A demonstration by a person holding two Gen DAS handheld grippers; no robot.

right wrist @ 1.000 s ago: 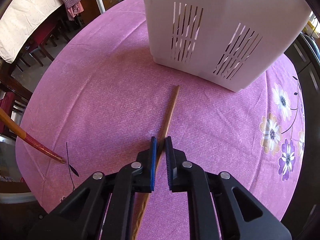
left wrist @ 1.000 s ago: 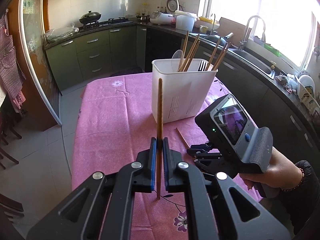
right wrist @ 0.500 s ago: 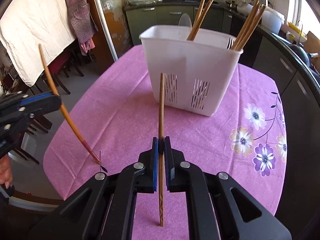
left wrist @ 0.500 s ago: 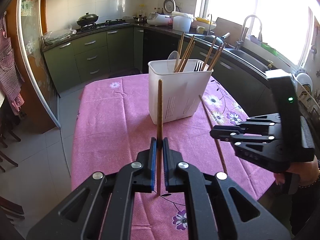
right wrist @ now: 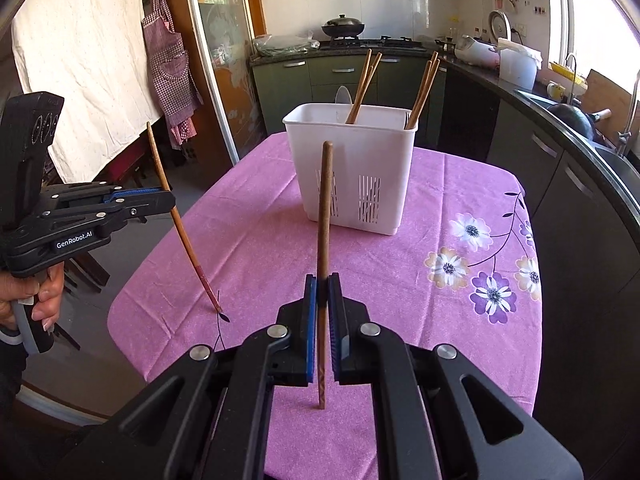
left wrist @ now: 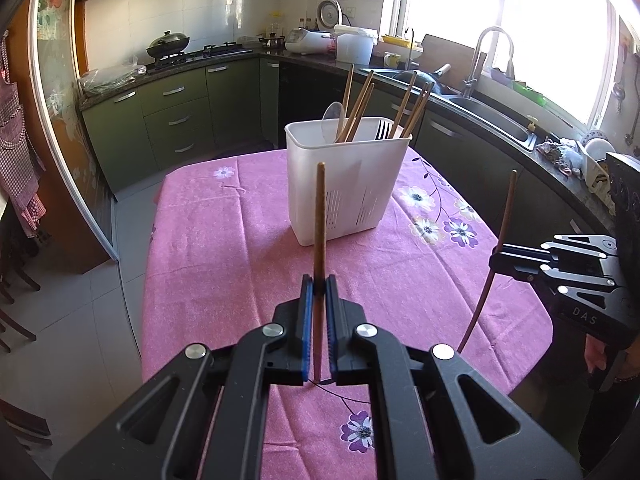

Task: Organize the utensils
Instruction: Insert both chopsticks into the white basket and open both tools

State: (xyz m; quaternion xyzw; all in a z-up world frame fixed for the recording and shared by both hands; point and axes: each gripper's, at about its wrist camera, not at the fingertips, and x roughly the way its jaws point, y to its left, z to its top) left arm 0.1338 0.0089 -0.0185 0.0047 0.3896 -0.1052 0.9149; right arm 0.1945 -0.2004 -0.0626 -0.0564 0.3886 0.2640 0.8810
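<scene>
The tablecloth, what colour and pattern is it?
The tablecloth is pink with purple, white and beige flowers; the right wrist view shows it best.

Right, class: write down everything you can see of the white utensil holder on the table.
The white utensil holder is a tall, roughly rectangular bin of matte plastic, open at the top with a rolled rim and groups of narrow vertical drain slots low on its walls. It stands upright on the pink flowered tablecloth, towards the far end of the table. Inside, brown chopsticks lean in two clusters, beside a pale spoon and a dark fork. Neither gripper touches it.
</scene>
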